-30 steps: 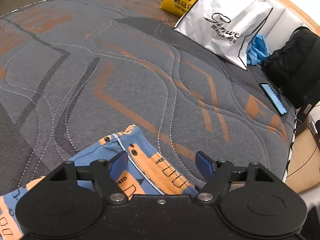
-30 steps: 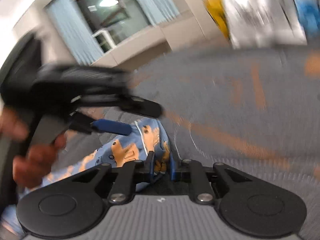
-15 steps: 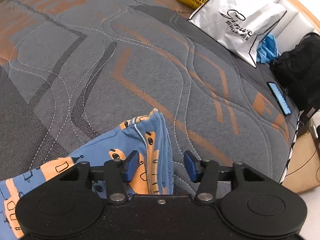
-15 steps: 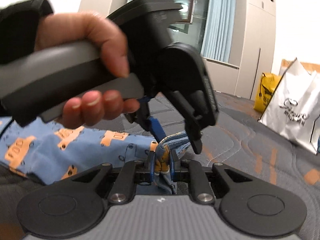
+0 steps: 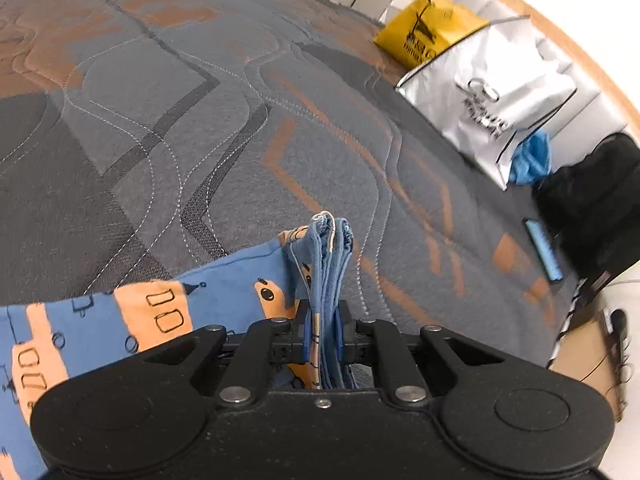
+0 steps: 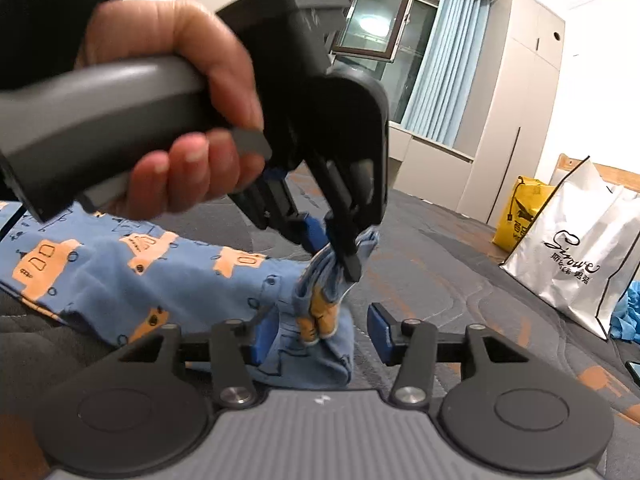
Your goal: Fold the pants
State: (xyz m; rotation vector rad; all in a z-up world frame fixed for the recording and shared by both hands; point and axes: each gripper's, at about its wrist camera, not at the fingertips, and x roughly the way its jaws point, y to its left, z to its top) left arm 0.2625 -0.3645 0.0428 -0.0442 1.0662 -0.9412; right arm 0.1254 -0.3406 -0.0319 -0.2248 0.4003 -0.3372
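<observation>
We see blue cotton pants with orange car print (image 5: 160, 312), hem bunched | left gripper (image 5: 322, 340) closing, pinching hem | right gripper (image 6: 320, 332) opening, pads clear of cloth between them

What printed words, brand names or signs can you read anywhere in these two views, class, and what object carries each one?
"Sinowe", in black script, as best it reads: on the white shopping bag.
A row of black Chinese characters under that script on the same bag: too small to read.
Black logo and lettering on the yellow bag: too blurred to read.
The blue pants carry only orange car pictures, no words.
</observation>
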